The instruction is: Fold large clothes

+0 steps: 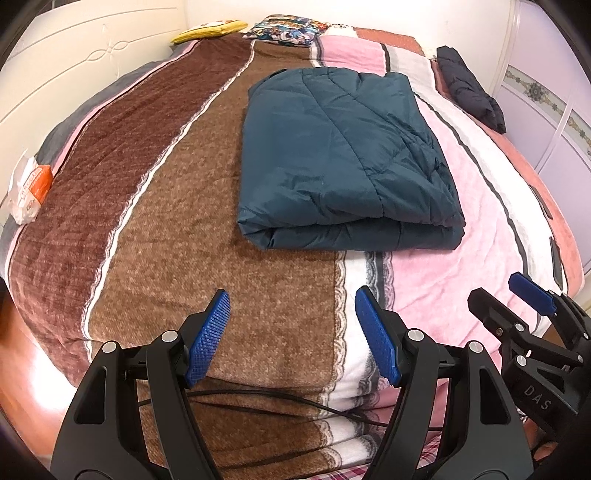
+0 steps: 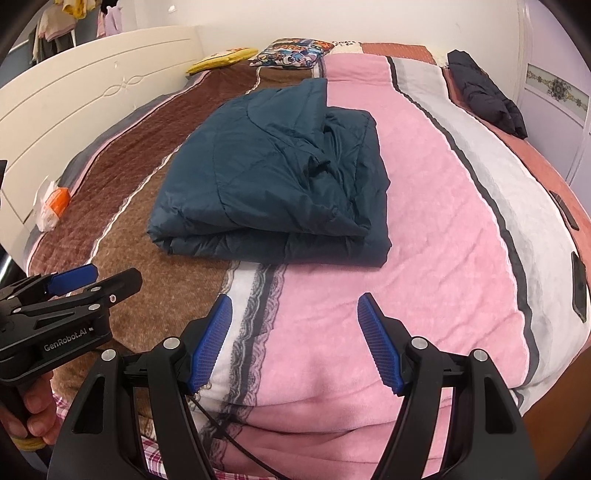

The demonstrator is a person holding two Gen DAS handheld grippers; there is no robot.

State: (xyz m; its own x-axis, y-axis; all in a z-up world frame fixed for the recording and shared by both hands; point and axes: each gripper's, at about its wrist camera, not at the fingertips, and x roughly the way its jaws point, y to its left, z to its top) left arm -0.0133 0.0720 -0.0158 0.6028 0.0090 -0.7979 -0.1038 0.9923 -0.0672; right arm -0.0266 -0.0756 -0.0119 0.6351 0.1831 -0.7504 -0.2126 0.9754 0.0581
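Note:
A dark teal quilted jacket lies folded into a thick rectangle on the striped bed blanket; it also shows in the right wrist view. My left gripper is open and empty, held above the blanket short of the jacket's near folded edge. My right gripper is open and empty, over the pink stripe near the foot of the bed, also short of the jacket. Each gripper shows at the edge of the other's view: the right one, the left one.
A black garment lies bunched at the far right of the bed. Pillows and a yellow cushion sit at the far end. An orange-and-white packet lies at the left edge. A white headboard runs along the left. A black cable trails below the grippers.

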